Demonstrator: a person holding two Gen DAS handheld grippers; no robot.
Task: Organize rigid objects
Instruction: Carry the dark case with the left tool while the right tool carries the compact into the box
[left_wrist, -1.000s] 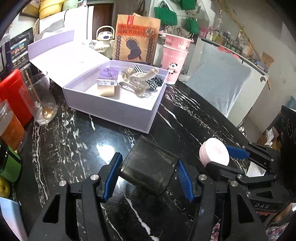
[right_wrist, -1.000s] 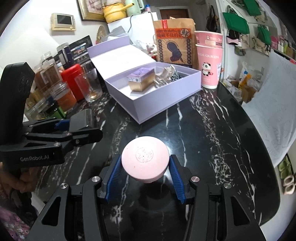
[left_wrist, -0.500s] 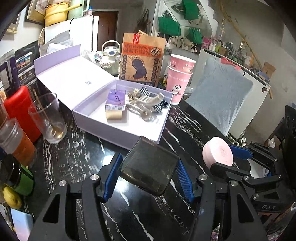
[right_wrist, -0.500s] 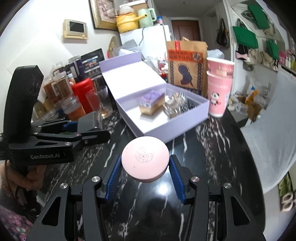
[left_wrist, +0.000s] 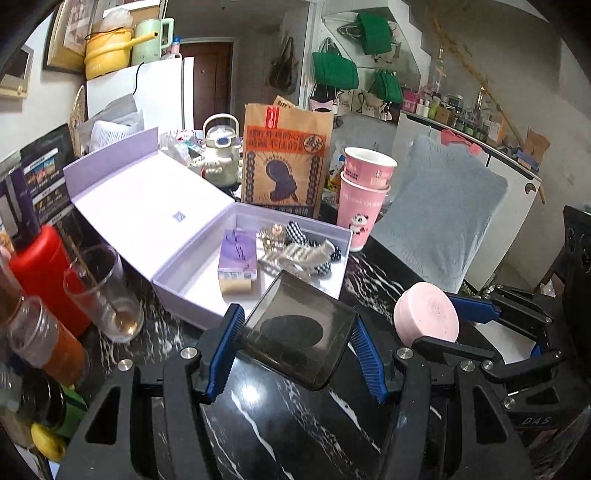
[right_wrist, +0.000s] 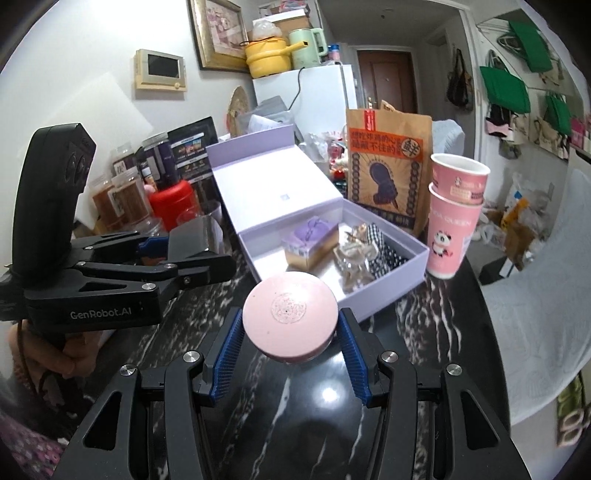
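Both grippers loaded, short of the box

The left gripper (left_wrist: 295, 334) clamps a dark case (left_wrist: 301, 328), tilted, right at the near wall of the box (left_wrist: 184, 306). The right gripper (right_wrist: 290, 326) clamps a pink tin (right_wrist: 290, 319) face-up, also near that wall. The box lies straight ahead of both; neither is clearly nearer.

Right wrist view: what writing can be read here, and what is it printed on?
"GenRobot.AI": side of the left tool.
"QUEEN": lower pink cup; the word before it is blurred.
Brown paper bag: Chinese characters, too blurred to read.
Jar labels: unreadable.
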